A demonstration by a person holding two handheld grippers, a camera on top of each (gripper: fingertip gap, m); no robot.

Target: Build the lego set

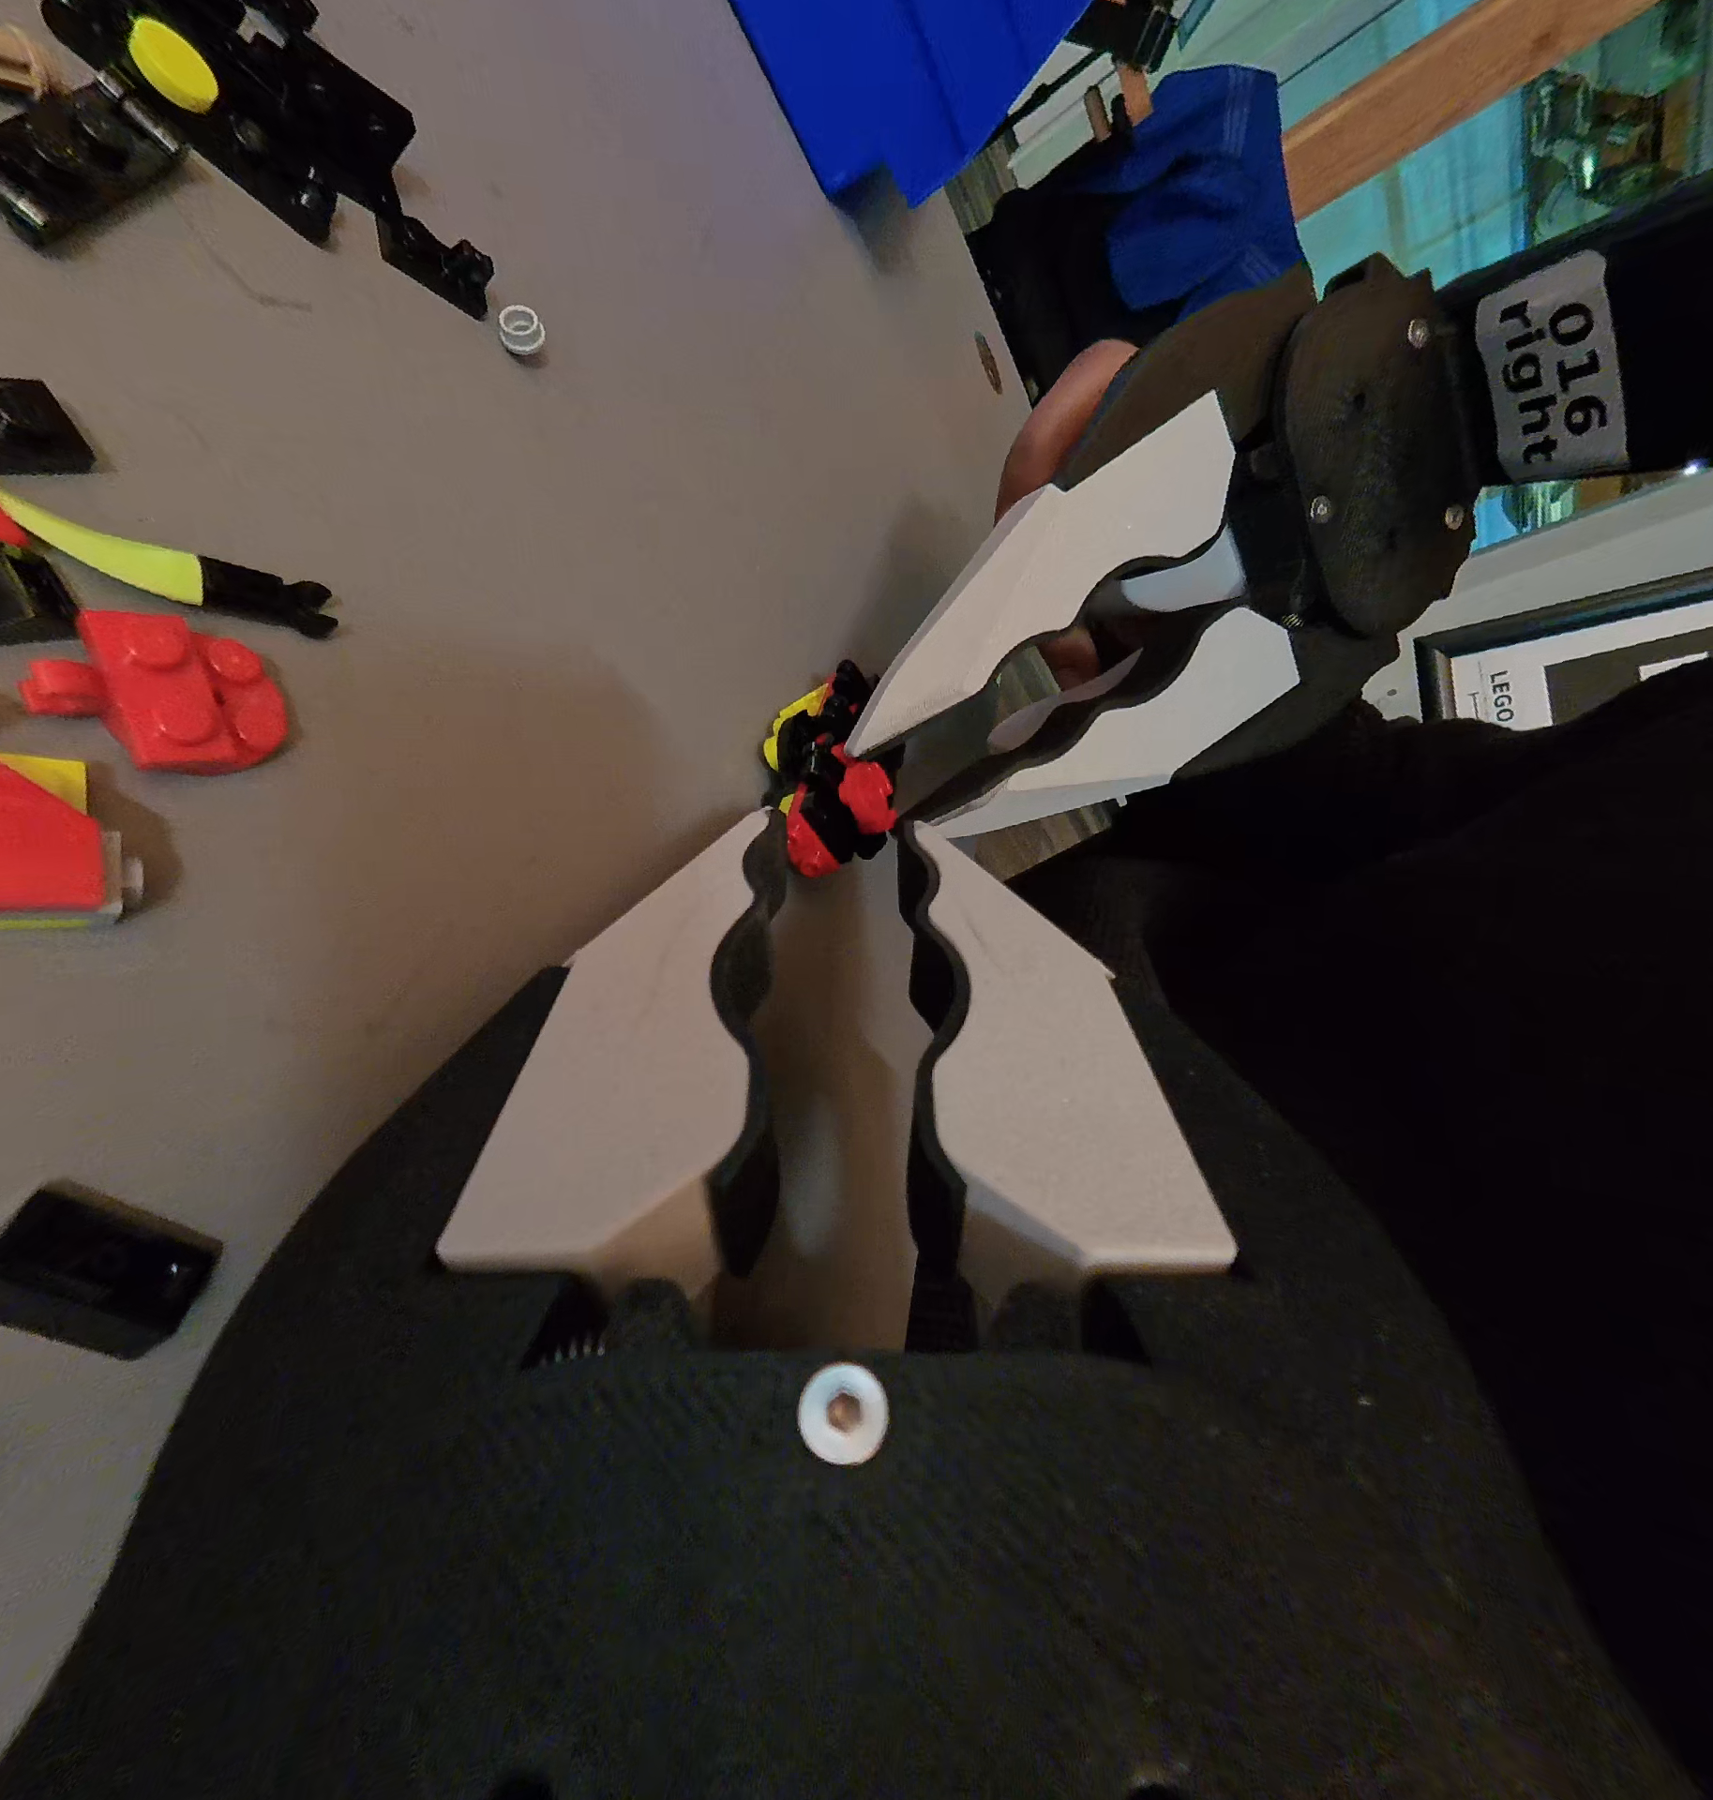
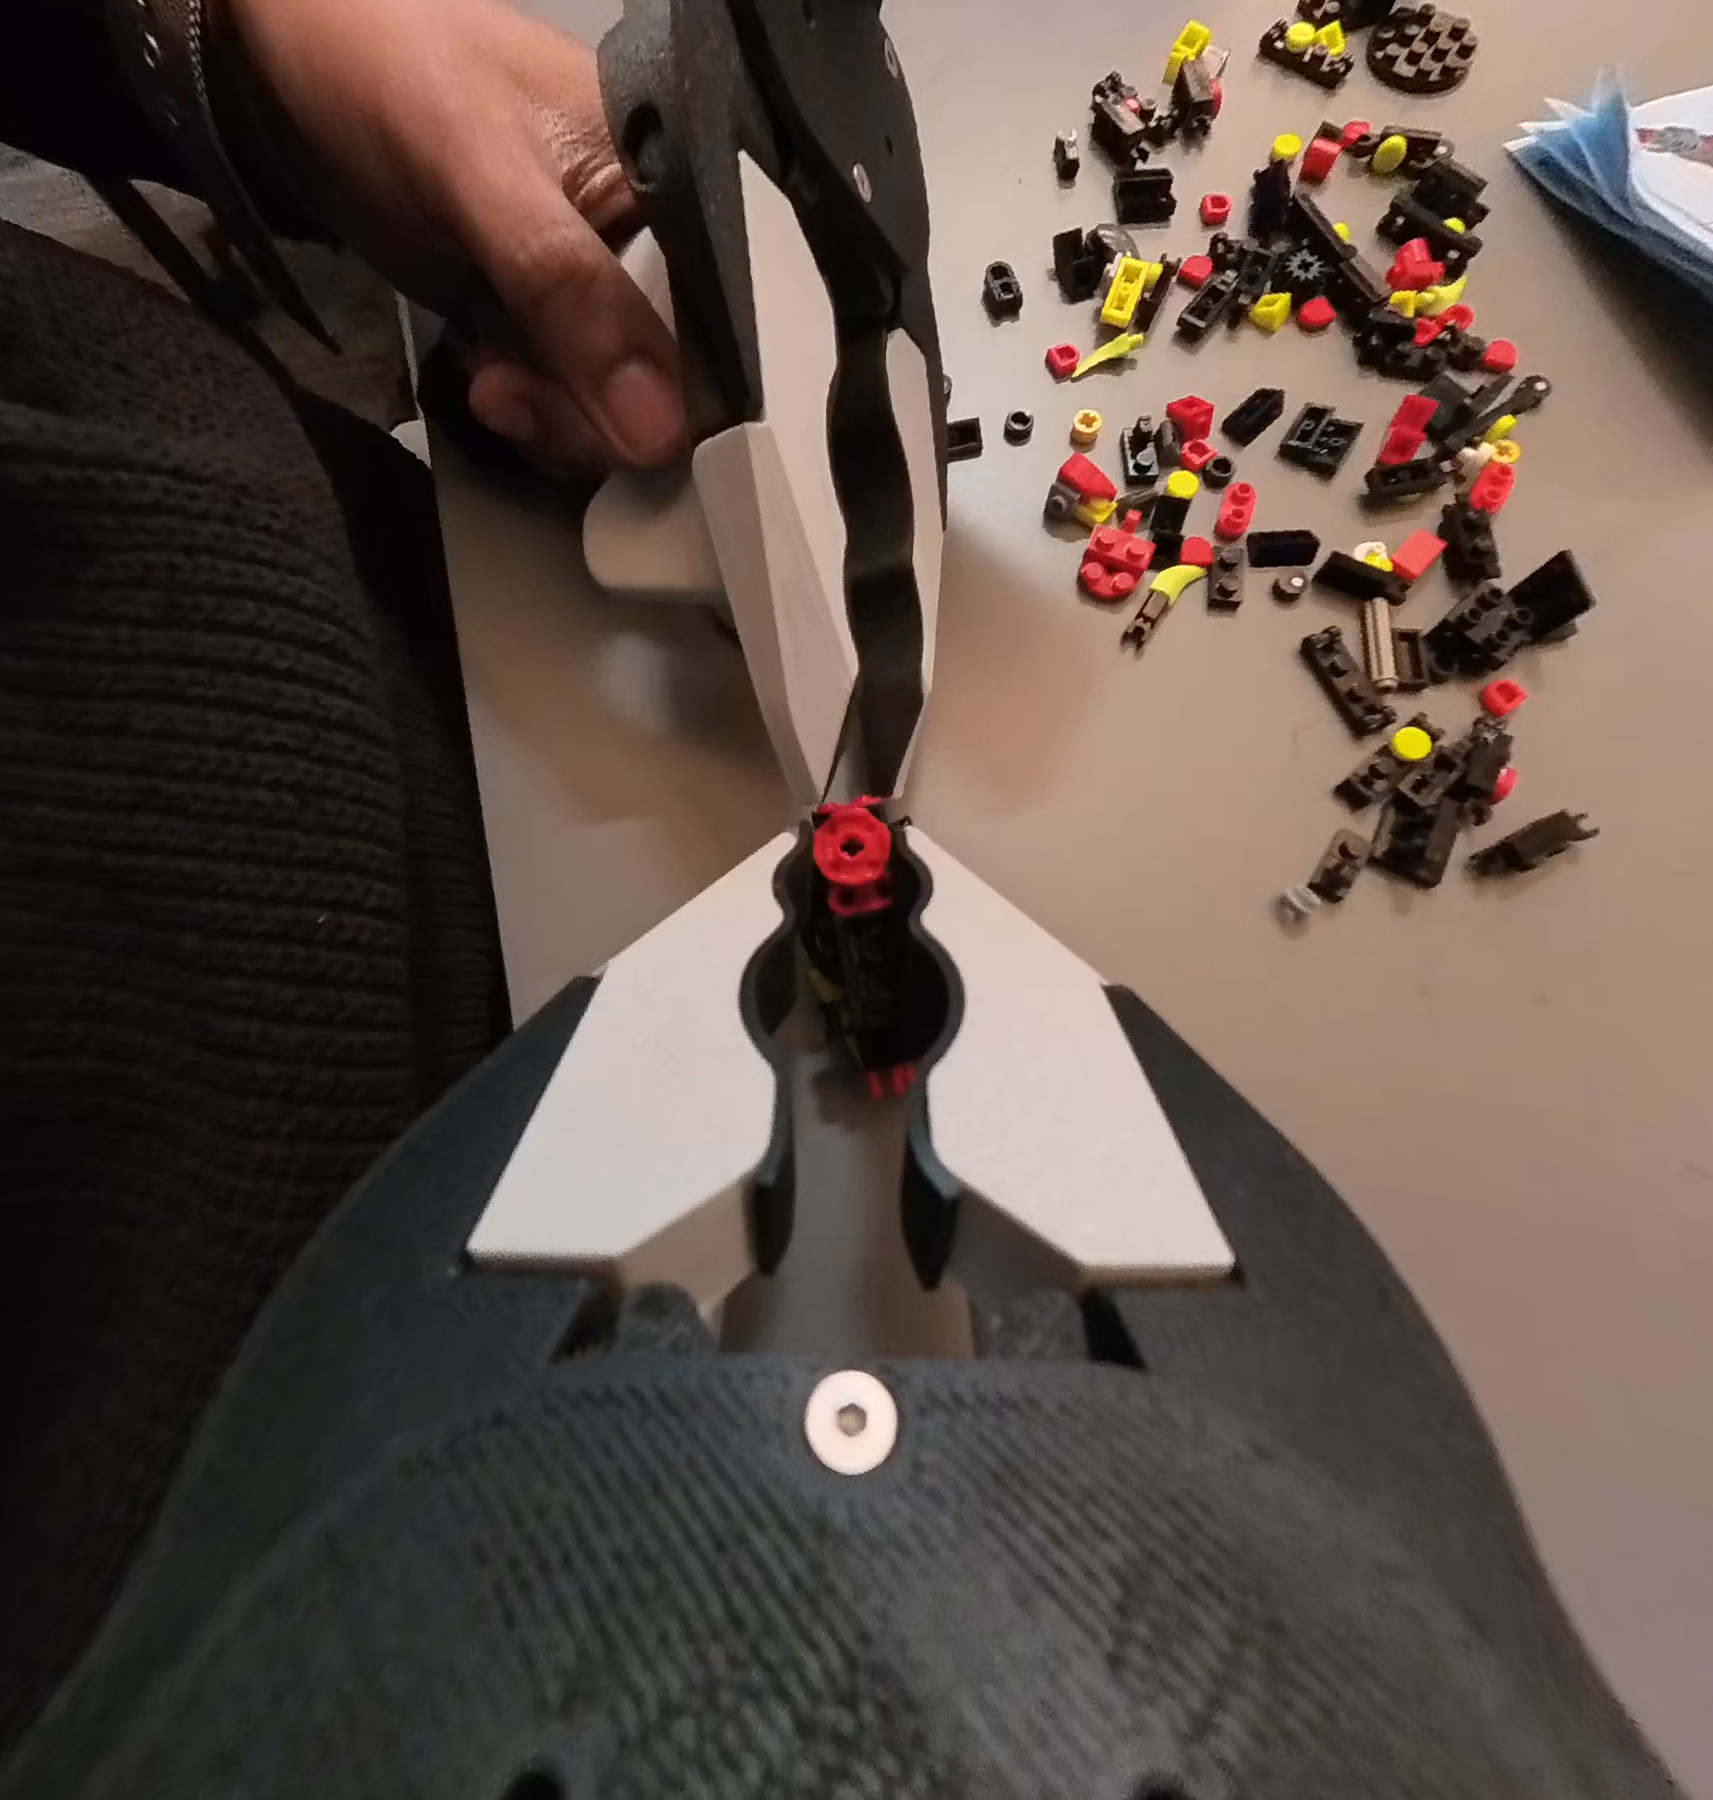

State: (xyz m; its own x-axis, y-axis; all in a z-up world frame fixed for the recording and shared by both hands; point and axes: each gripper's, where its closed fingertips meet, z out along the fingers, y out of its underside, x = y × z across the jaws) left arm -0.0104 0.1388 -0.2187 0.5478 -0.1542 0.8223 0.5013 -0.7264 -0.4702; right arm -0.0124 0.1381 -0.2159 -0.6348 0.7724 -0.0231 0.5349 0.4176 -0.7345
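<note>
Right gripper [image 2: 852, 828]: closed on a small brick assembly [image 2: 857, 935], both pads pressed against its sides.
Small brick assembly: black body with yellow bits and red parts; a round red piece with a cross hole sits at the fingertips.
Left gripper [image 1: 838, 828]: part open; the assembly's red end sits between its tips, contact cannot be told.
Table [image 1: 540, 584]: grey, beneath both grippers.
Loose bricks [image 2: 1320, 438]: red, black and yellow, scattered right of the right gripper.
Booklet [image 2: 1651, 195]: beyond the bricks, far right.
Blue bin [image 1: 891, 88]: far from the left gripper; contents hidden.
</note>
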